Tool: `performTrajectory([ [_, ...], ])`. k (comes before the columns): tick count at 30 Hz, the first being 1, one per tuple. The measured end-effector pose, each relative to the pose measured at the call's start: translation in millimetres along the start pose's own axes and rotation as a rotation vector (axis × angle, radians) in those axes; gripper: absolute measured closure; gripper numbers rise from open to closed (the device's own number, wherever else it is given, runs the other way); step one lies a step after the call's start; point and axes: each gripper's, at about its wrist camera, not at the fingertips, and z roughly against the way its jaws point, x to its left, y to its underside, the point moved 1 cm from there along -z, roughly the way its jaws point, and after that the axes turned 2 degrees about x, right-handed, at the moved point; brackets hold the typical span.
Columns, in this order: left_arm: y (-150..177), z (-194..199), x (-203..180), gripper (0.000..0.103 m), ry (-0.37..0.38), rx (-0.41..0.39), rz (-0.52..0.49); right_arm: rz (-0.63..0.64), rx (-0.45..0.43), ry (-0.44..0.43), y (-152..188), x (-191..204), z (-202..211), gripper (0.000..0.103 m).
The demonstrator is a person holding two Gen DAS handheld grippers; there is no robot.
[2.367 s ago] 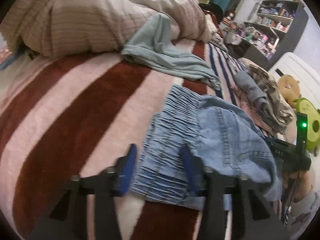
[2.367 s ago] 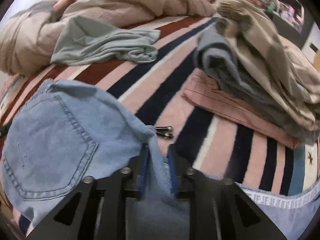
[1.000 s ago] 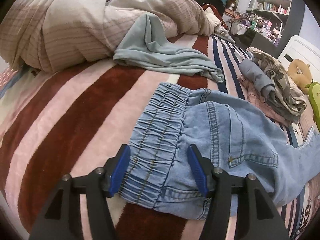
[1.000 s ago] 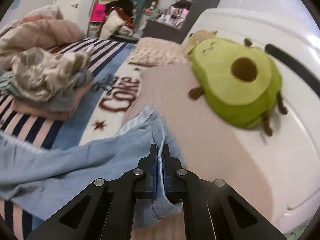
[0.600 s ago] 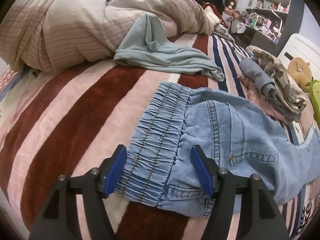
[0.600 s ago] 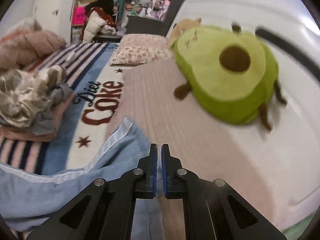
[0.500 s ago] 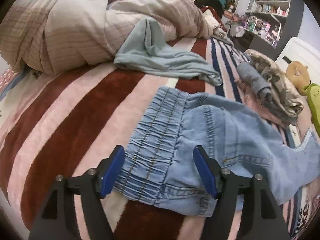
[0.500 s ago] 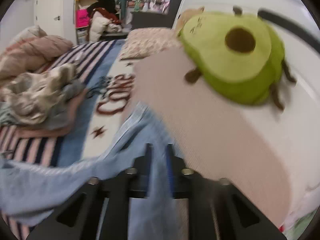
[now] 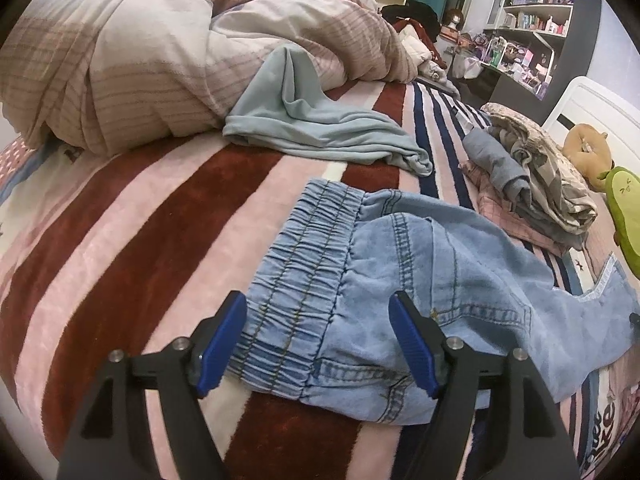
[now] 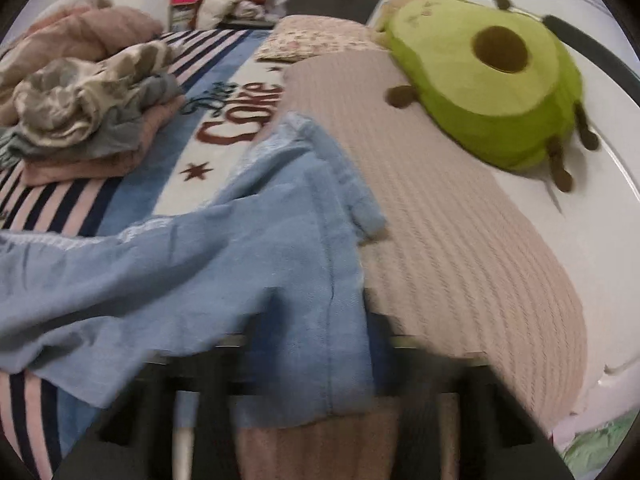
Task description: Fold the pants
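Light blue denim pants lie on the striped blanket, elastic waistband towards me. My left gripper is open, its blue pads either side of the waistband end, not closed on it. In the right wrist view a pant leg stretches from the left onto the beige ribbed cover. My right gripper is blurred, with the leg's hem draped over its fingers. The jaws seem spread, but the blur hides whether they hold the cloth.
A grey-green garment and a bundled duvet lie beyond the pants. A pile of folded clothes sits to the right. A green avocado plush rests by the white headboard.
My right gripper carried the leg out towards the headboard, was shut on the hem a second ago, and has since blurred and seemingly spread. My left gripper stayed open at the waistband.
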Motion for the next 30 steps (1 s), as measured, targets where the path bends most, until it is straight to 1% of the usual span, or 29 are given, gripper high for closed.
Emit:
performTrajectory([
  [4, -2, -1, -3, 0.033, 0.016, -0.006, 0.005, 0.035, 0.015, -0.008, -12, 5, -7, 0.096],
  [5, -2, -1, -4, 0.033, 0.017, -0.006, 0.004, 0.045, 0.016, -0.016, -17, 6, -11, 0.094],
  [6, -2, -1, -5, 0.033, 0.017, -0.005, 0.001, 0.048, 0.022, -0.027, -21, 8, -15, 0.086],
  [7, -2, -1, -5, 0.033, 0.016, -0.005, 0.000, 0.051, 0.034, -0.061, -23, 8, -20, 0.081],
  [8, -3, -1, -5, 0.033, 0.016, -0.004, -0.001, 0.060, 0.039, -0.079, -27, 10, -24, 0.081],
  [10, -4, -1, -5, 0.033, 0.014, -0.004, 0.004, 0.075, 0.054, -0.059, -26, 14, -26, 0.090],
  [11, -5, -1, -4, 0.033, 0.015, -0.005, 0.009, 0.078, 0.057, -0.054, -25, 15, -25, 0.099],
  [12, -5, -1, -3, 0.033, 0.017, -0.007, 0.015, 0.074, 0.051, -0.052, -24, 17, -21, 0.101],
  [14, -7, 0, -2, 0.033, 0.028, -0.013, 0.027, 0.052, 0.003, -0.055, -21, 21, -3, 0.102],
  [17, -8, 2, -1, 0.033, 0.038, -0.020, 0.032, 0.066, -0.065, -0.043, -21, 33, 25, 0.103],
  [22, -6, 5, 1, 0.033, 0.034, -0.025, 0.035, 0.118, -0.163, 0.010, -38, 53, 57, 0.103],
  [24, -6, 7, 2, 0.033, 0.031, -0.028, 0.034, 0.131, -0.179, 0.040, -50, 58, 61, 0.103],
  [27, -5, 8, 5, 0.033, 0.025, -0.029, 0.036, 0.155, -0.193, 0.109, -68, 61, 57, 0.103],
  [30, -4, 6, 8, 0.033, 0.017, -0.024, 0.036, 0.150, -0.191, 0.173, -87, 54, 44, 0.103],
])
